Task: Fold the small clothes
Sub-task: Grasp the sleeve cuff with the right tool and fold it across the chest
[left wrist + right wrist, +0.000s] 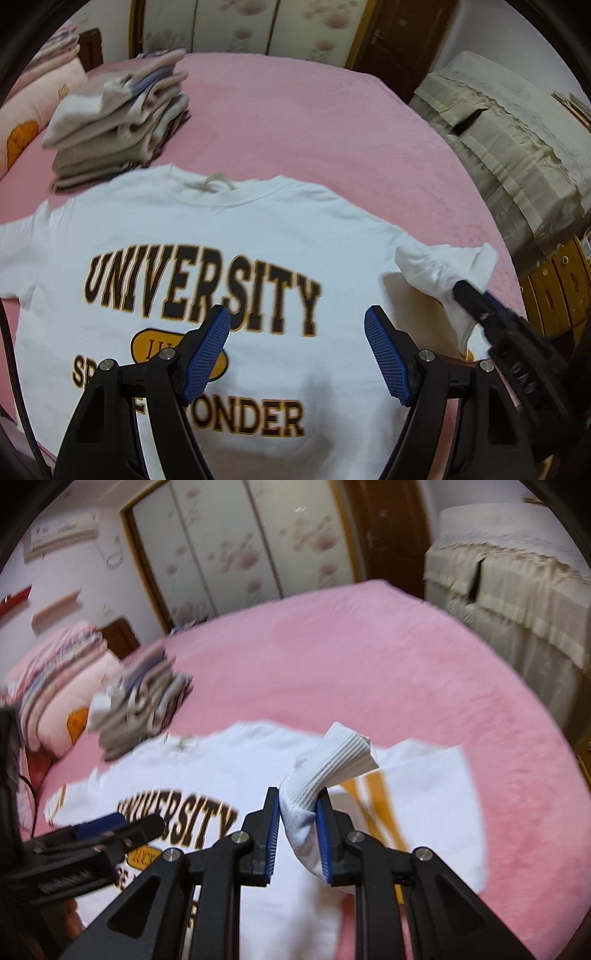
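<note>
White sweatshirt (207, 236) lies flat on the pink bedspread (314, 122), printed side up, collar toward the far side of the bed, just in front of the stack of folded clothes (122, 122). Judgement: light, soft knit, zero stiffness, so it drapes and drags whatever you lift; the bedspread looks grippy enough that the body should stay put while a sleeve is carried over. Best grab points look like the ribbed cuff (338, 760), hem corners or shoulder seams; a pinch in mid-panel would just bunch it. Right gripper (297, 834) is clamped on the sleeve right at the cuff, pads nearly together with the fabric squeezed between them, the cuff sticking up past the fingertips and the rest of the sleeve trailing off over the shirt. Left gripper (295, 350) hangs over the chest print, jaws wide apart, nothing between the blue pads (208, 350), not gripping the cloth. Frames are motion-blurred, so fine creases can't be judged.
</note>
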Demonstrator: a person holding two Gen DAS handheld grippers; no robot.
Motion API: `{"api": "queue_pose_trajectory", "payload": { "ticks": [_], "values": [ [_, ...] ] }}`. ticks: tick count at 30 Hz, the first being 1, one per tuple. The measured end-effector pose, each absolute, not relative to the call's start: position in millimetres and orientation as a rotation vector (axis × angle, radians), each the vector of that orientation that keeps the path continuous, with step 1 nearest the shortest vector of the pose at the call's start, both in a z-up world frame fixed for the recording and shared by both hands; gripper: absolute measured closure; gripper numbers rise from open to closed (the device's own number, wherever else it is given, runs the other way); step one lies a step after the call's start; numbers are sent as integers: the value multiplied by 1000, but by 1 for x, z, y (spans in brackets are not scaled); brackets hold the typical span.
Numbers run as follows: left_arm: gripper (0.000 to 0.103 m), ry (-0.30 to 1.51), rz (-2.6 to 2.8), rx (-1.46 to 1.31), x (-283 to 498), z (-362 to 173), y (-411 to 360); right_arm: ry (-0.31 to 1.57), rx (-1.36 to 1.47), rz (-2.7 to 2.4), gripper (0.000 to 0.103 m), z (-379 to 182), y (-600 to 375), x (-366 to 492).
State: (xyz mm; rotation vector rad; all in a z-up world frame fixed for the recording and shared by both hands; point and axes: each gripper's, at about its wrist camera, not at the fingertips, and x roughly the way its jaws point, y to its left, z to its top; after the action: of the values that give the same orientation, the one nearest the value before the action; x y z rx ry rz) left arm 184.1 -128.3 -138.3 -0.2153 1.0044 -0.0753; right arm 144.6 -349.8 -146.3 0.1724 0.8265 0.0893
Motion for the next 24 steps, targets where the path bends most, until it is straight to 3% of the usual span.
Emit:
{"api": "queue_pose_trajectory", "payload": {
  "ticks": [6,10,24],
  "values": [
    [29,1040,-63,-236,185,-163,-110,967,162,233,75,-187,-319,148],
    [29,1063,-82,-259,189,-175,-108,949,146,254,62,-181,-319,133],
    [30,1175,-266,-449,200,-220,-127,911,270,152,60,-168,-382,75]
  ]
}}
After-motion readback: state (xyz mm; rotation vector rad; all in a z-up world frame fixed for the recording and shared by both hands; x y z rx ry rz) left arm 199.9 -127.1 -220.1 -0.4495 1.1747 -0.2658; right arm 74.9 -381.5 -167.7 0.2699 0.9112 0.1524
